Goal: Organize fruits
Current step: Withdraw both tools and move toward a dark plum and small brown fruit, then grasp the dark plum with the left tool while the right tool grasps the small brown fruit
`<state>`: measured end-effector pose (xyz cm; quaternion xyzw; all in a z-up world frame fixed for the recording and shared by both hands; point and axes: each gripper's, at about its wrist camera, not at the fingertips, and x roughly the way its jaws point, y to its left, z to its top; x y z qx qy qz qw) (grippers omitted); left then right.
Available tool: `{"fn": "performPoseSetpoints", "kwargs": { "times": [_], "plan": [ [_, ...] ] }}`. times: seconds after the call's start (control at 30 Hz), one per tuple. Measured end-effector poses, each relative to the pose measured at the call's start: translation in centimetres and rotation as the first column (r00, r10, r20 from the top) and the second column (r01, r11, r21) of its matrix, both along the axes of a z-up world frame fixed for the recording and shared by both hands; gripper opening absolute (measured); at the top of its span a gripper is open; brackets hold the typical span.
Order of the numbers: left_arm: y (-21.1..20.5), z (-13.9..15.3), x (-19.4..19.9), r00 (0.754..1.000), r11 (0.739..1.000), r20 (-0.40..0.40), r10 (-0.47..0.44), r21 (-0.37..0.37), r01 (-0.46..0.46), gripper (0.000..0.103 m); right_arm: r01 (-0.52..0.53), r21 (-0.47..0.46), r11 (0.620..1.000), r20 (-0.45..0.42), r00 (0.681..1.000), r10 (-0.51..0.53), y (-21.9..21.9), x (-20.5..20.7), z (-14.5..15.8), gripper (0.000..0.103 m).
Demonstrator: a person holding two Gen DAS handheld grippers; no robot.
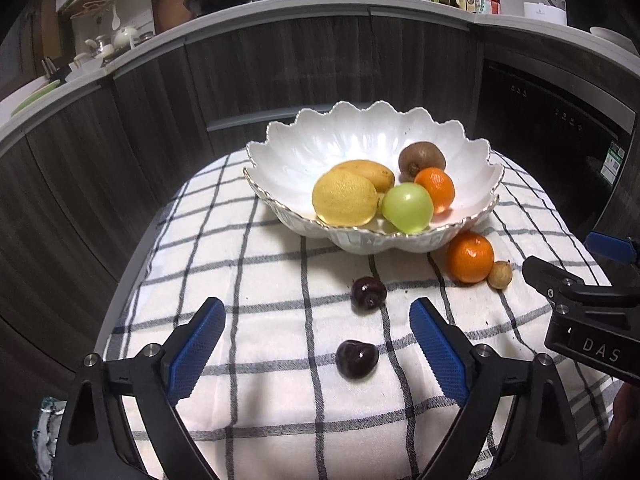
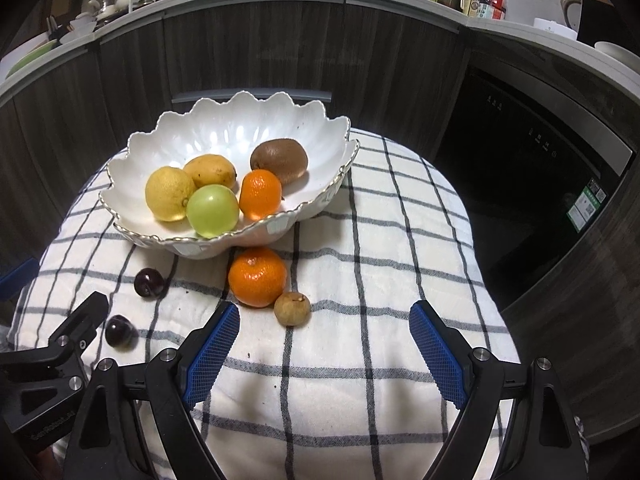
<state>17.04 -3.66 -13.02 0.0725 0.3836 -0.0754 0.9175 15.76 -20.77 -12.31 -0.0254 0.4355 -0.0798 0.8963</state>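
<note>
just short of the white bowl (image 1: 372,184), left tongs (image 1: 316,344) gape wide around a dark cherry (image 1: 356,359), untouched; right tongs (image 2: 324,350) spread empty near the loose mandarin (image 2: 257,276) and longan (image 2: 292,308).

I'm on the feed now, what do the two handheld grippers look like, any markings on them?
Both match: the left gripper and the right gripper each have black, triangular finger arms with silver round bolts and blue, ribbed pads. In the left wrist view, the right gripper's black body carries white letters "DAS". The left gripper's body, seen from the right wrist, bears faint lettering too small to read. No cables or sleeves show.
</note>
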Motion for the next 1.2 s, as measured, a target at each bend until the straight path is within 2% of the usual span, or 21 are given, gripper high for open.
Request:
{"fn": "performPoseSetpoints", "kwargs": {
  "times": [0.17,0.23,0.3,0.47,0.7,0.87,1.03,1.17,1.2],
  "plan": [
    [-0.2,-1.3,0.2,0.999,1.0,-0.036,-0.013,-0.002,0.013,0.088,0.0,0.006,1.0,-0.014,1.0,0.0,0.0,0.1,-0.6,0.088],
    [-0.4,-1.9,0.4,0.998,1.0,-0.056,-0.024,-0.002,0.023,0.079,-0.002,0.008,1.0,-0.023,1.0,0.002,0.0,0.3,-1.0,0.088],
    [-0.5,-2.4,0.6,0.997,1.0,-0.075,-0.028,-0.001,0.028,0.075,-0.003,0.012,1.0,-0.035,0.999,0.004,-0.1,0.5,-1.5,0.088],
    [-0.6,-3.2,0.8,0.995,1.0,-0.099,-0.031,-0.004,0.03,0.073,-0.007,0.02,1.0,-0.054,0.999,0.008,0.0,0.6,-2.2,0.088],
    [-0.9,-4.1,0.8,0.988,0.999,-0.144,-0.048,-0.013,0.047,0.062,0.0,0.026,1.0,-0.063,0.998,0.001,-0.3,0.7,-2.6,0.088],
    [-1.2,-4.6,0.7,0.985,0.998,-0.16,-0.058,-0.014,0.057,0.058,0.003,0.027,1.0,-0.066,0.998,-0.001,-0.4,0.7,-2.7,0.088],
    [-1.3,-5.0,0.7,0.981,0.997,-0.18,-0.071,-0.016,0.069,0.043,0.004,0.027,1.0,-0.068,0.998,-0.002,-0.5,0.7,-2.8,0.088],
    [-1.5,-4.9,0.7,0.981,0.997,-0.178,-0.079,-0.017,0.078,0.04,0.003,0.028,1.0,-0.067,0.998,-0.002,-0.5,0.7,-2.7,0.088],
    [-1.5,-4.9,0.7,0.981,0.997,-0.178,-0.081,-0.018,0.079,0.036,0.004,0.028,1.0,-0.067,0.998,-0.002,-0.5,0.7,-2.7,0.088]
  ]
}}
